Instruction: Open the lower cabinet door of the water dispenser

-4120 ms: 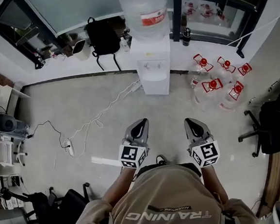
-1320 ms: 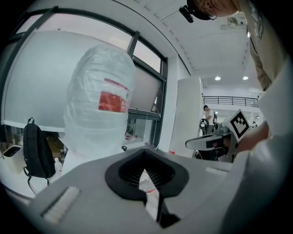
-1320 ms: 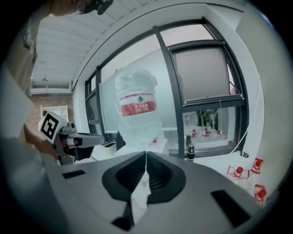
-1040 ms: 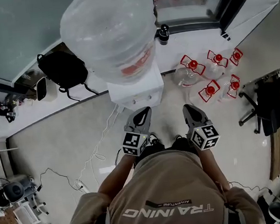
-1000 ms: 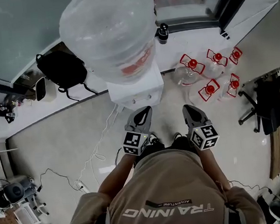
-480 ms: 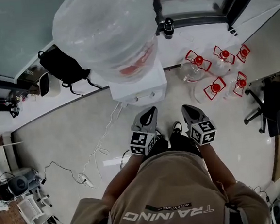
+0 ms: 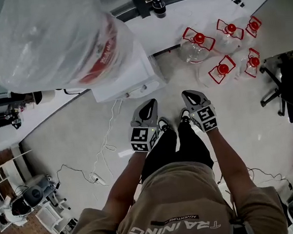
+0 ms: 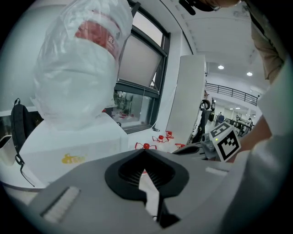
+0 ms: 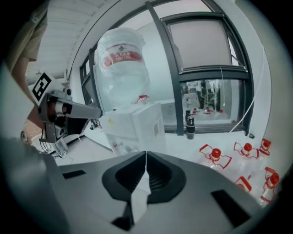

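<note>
The water dispenser (image 7: 125,82) stands just ahead and a little to the left, nearer to the left gripper (image 7: 148,106) than to the right gripper (image 7: 187,96), both with fingers closed on nothing, and its lower cabinet door, hidden here, should lie low on the front face, below both.

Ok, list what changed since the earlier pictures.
The person walked up to the water dispenser: it was across the floor, now it stands just ahead, its bottle filling the head view's upper left. The left gripper and right gripper stayed out in front, jaws shut, empty. The red-capped jugs stayed put.
</note>
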Demonstrator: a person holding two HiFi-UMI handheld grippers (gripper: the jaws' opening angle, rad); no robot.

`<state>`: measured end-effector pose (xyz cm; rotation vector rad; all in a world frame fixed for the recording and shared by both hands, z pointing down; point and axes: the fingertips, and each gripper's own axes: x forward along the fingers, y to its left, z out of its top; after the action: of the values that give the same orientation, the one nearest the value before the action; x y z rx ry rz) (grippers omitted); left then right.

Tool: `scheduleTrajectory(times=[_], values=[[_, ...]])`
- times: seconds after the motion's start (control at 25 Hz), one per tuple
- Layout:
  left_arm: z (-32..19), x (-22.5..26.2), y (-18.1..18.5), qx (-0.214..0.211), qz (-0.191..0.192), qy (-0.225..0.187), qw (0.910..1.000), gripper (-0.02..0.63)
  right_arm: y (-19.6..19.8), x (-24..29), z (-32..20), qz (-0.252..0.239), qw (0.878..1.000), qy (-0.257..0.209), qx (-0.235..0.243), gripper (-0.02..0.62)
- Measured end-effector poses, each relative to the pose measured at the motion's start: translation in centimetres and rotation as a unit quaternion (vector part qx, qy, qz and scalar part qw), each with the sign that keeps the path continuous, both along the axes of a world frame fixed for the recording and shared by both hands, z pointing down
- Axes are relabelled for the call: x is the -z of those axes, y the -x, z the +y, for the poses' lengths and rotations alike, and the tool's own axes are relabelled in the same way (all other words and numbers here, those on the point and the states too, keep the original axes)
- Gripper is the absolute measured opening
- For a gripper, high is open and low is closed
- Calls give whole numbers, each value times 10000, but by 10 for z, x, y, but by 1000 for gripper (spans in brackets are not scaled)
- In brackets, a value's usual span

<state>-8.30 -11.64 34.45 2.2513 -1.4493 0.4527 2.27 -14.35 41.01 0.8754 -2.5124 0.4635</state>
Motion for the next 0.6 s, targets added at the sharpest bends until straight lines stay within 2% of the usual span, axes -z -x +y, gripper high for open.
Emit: scheduleTrajectory(times=[0.16,0.4,0.6], values=[[-13,-43,-10,-2,-121,236,9996,2,4,-45,-9,212,9986,-32,476,11],[-12,-117,-18,-32,-205,656,9976,2,19,-107,-17,247,9973,246,646,11],[-25,-170,-9,92,-200,729,9971,2,45,-171,-28,386,9897,371,1331,11]])
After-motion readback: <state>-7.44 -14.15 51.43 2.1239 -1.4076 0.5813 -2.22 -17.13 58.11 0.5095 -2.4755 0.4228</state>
